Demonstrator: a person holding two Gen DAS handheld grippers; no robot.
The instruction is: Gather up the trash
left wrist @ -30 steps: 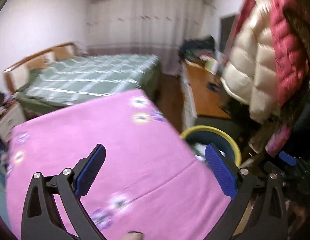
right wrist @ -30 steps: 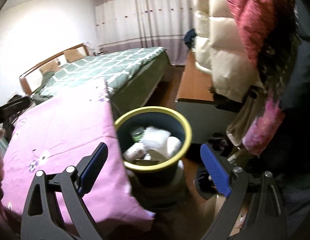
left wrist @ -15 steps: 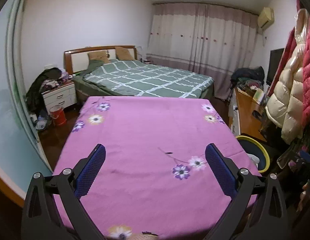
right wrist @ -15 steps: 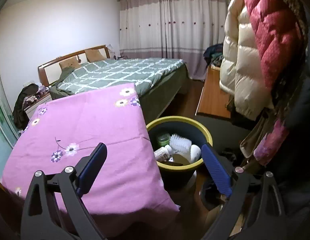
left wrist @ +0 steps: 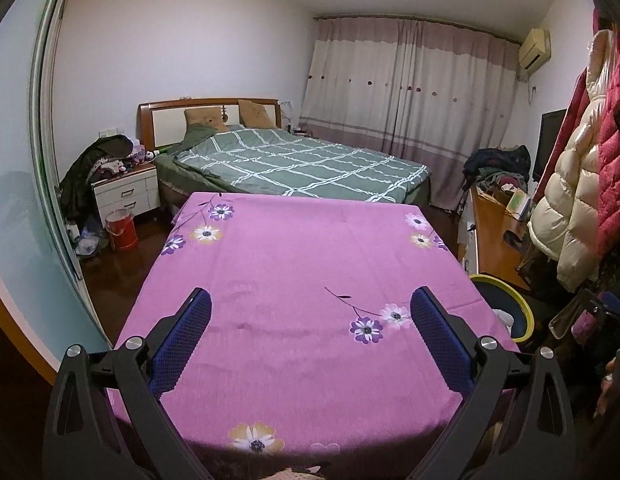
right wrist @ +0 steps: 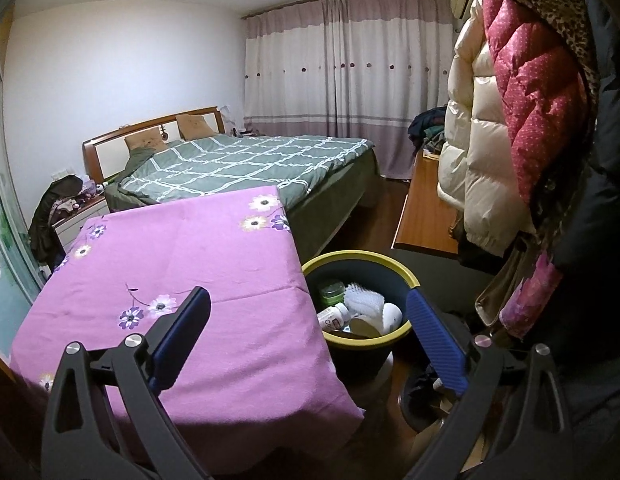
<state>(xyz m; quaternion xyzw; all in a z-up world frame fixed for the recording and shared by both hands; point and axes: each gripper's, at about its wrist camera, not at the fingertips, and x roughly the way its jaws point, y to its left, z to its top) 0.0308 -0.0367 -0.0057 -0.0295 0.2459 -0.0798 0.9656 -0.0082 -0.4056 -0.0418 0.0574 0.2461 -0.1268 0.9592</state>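
Purple-clothed bench (left wrist: 294,280) carries no trash; collected items lie in the bin (right wrist: 402,276) just right of it. Your left gripper (left wrist: 310,328) and right gripper (right wrist: 310,328) hover spread, empty. Judged: collection finished; withdraw.

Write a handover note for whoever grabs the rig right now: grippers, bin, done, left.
Left gripper: open, empty, above the pink floral tablecloth.
Right gripper: open, empty, over the table's right edge, near the bin.
Yellow-rimmed bin: on the floor right of the table, holding a white pill bottle, a green-lidded jar, a white brush and more.
Done: the trash in view is in the bin; no trash shows on the tablecloth.
Left: probably nothing on the table; check elsewhere.
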